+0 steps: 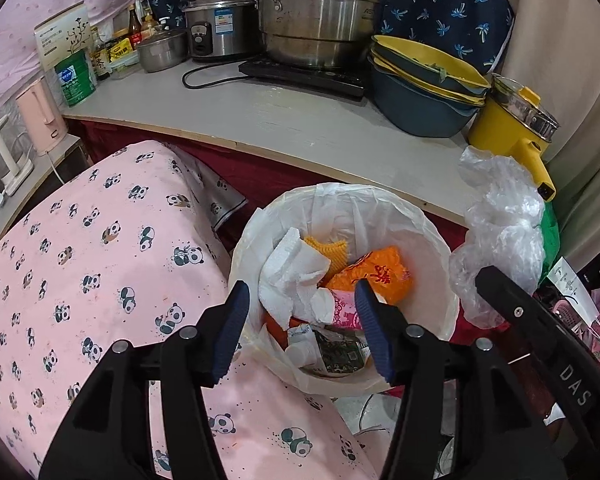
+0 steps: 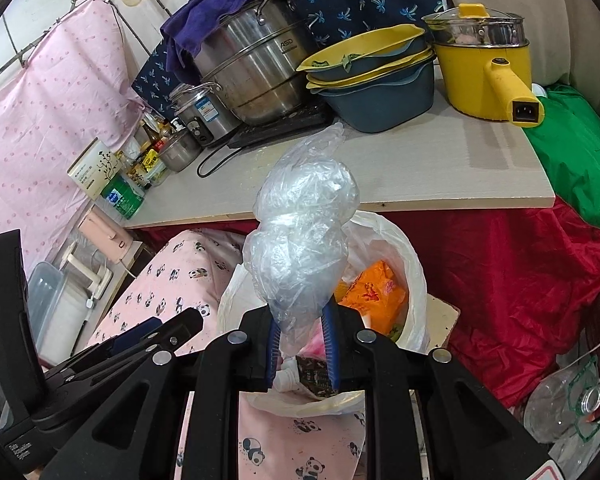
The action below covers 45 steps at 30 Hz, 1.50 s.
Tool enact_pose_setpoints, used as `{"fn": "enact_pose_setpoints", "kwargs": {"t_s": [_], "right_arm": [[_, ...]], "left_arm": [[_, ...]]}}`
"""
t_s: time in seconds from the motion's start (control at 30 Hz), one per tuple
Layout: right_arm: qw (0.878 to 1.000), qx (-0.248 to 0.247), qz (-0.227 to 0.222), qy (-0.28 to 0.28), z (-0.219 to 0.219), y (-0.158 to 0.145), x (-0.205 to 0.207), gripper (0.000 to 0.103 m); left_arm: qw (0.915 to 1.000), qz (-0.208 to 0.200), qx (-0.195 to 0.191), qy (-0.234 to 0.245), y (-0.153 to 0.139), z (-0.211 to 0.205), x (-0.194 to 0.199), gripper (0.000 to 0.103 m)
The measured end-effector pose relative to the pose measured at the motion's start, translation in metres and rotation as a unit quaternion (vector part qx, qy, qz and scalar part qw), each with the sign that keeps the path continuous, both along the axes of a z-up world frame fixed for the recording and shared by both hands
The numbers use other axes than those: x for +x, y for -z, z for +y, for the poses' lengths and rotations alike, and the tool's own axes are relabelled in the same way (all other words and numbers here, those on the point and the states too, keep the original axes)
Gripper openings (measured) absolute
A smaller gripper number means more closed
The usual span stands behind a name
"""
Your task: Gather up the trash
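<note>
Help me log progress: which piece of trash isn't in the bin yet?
The crumpled clear plastic bag, clamped in the right gripper above the lined bin. The white tissue and orange wrapper already lie inside.

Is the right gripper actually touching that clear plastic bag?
Touching. The right wrist view shows the right gripper with its blue pads pressed against the neck of the crumpled clear plastic bag, above the lined bin.

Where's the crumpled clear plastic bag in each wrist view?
Left wrist: crumpled clear plastic bag at right, beside the bin's rim, held by the right hand-held gripper entering from the lower right.
Right wrist: bag at centre, pinched between the blue pads, above the bin.
Shared landmark: white-lined trash bin holding an orange wrapper.
</note>
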State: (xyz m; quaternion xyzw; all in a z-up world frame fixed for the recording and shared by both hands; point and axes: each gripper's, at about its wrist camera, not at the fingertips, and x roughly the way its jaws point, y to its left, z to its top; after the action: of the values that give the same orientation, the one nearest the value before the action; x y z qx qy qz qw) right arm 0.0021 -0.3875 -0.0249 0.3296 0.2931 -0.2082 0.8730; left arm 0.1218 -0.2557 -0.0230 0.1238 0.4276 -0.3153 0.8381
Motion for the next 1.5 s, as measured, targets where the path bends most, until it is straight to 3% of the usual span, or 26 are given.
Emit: {"fn": "enact_pose_setpoints", "kwargs": {"t_s": [0.33,0.43,0.5,0.57,1.0,1.5], "right_arm": [[1.000,-0.011,0.002,-0.025,0.012,-0.003,0.024,0.023],[0.999,-0.013,0.001,-0.029,0.014,-0.004,0.031,0.031],[0.999,-0.016,-0.001,-0.029,0.016,-0.006,0.034,0.046],[0.999,-0.021,-0.004,-0.028,0.016,-0.009,0.036,0.053],[0.999,-0.031,0.000,-0.030,0.023,-0.017,0.033,0.054],[0.998,-0.059,0.006,-0.029,0.037,-0.033,0.015,0.066]], "left_arm": [[0.9992,-0.015,-0.004,-0.037,-0.003,0.017,0.013,0.072],[0.9988,-0.015,-0.004,-0.046,-0.003,0.022,0.018,0.074],[0.9984,-0.017,-0.004,-0.053,-0.003,0.025,0.020,0.076],[0.9982,-0.017,-0.005,-0.058,-0.003,0.029,0.022,0.078],[0.9973,-0.020,-0.013,-0.070,-0.009,0.040,0.019,0.082],[0.9960,-0.038,-0.016,-0.079,-0.022,0.057,0.004,0.089]]}}
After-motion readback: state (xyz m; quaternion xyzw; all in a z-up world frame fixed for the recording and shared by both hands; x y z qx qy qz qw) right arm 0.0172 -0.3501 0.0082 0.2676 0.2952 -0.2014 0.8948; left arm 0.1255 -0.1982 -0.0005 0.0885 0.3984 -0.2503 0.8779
